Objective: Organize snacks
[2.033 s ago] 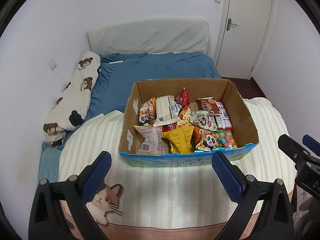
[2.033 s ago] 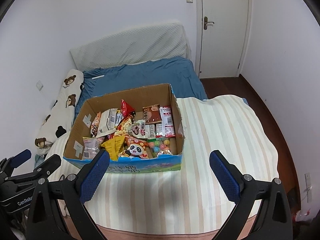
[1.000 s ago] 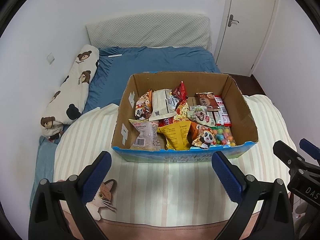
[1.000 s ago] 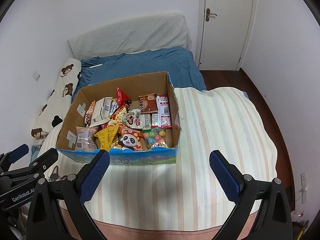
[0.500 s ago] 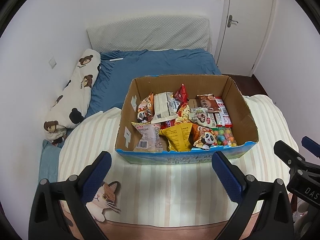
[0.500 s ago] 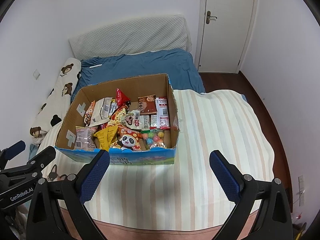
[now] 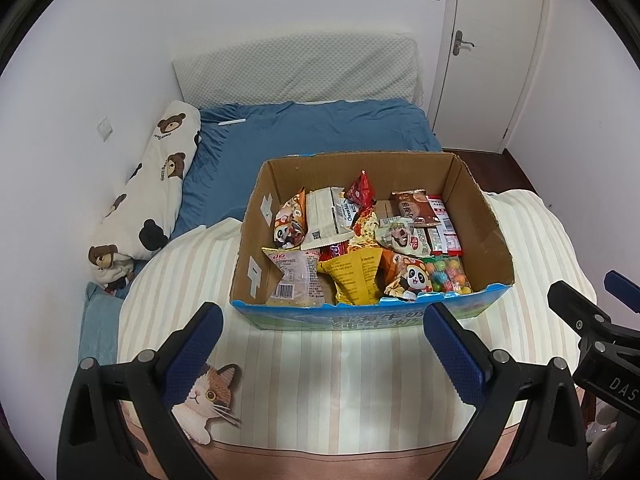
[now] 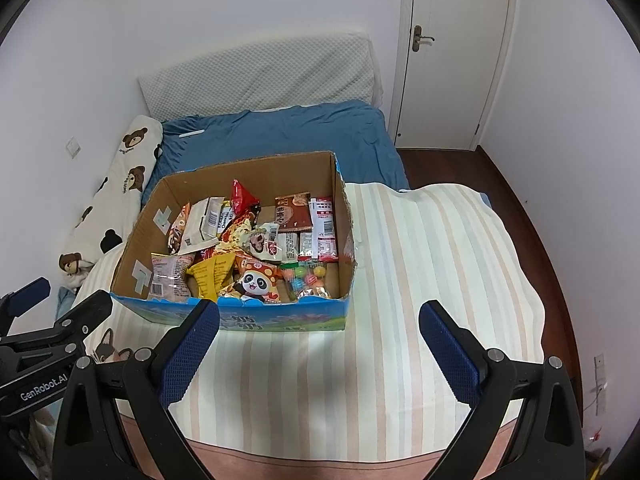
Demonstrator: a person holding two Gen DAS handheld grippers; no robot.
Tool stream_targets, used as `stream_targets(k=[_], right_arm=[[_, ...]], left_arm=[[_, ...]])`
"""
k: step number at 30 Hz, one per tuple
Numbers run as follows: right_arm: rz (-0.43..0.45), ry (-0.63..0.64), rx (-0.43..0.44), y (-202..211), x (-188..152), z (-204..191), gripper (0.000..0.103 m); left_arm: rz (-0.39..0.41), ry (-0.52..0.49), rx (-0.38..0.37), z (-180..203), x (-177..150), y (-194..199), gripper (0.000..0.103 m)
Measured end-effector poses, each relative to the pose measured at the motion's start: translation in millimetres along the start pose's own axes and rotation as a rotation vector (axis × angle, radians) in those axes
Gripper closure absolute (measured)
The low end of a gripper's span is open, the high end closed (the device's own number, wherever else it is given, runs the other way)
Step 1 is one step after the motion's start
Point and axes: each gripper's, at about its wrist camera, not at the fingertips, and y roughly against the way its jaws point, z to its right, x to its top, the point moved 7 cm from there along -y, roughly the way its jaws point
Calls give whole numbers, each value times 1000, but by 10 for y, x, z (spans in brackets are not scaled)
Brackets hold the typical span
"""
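The left claw [image 7: 320, 332] and the right claw [image 8: 319, 330] both hang wide open and empty above a striped blanket [image 8: 420, 280] on the bed. Just beyond them sits an open cardboard box [image 7: 480, 216] crammed with snack packets [image 7: 356, 276], none yet lifted out.

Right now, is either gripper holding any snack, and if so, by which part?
Nothing is held. The left gripper and right gripper are both open and empty, short of the cardboard box of snacks on the bed.
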Motion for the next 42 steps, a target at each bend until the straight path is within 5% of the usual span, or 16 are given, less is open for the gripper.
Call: stream_targets(k=[42], right_arm=[[17,22,15,117,111,11,1]], left_arm=[[22,-18,-8,47,40,80,0]])
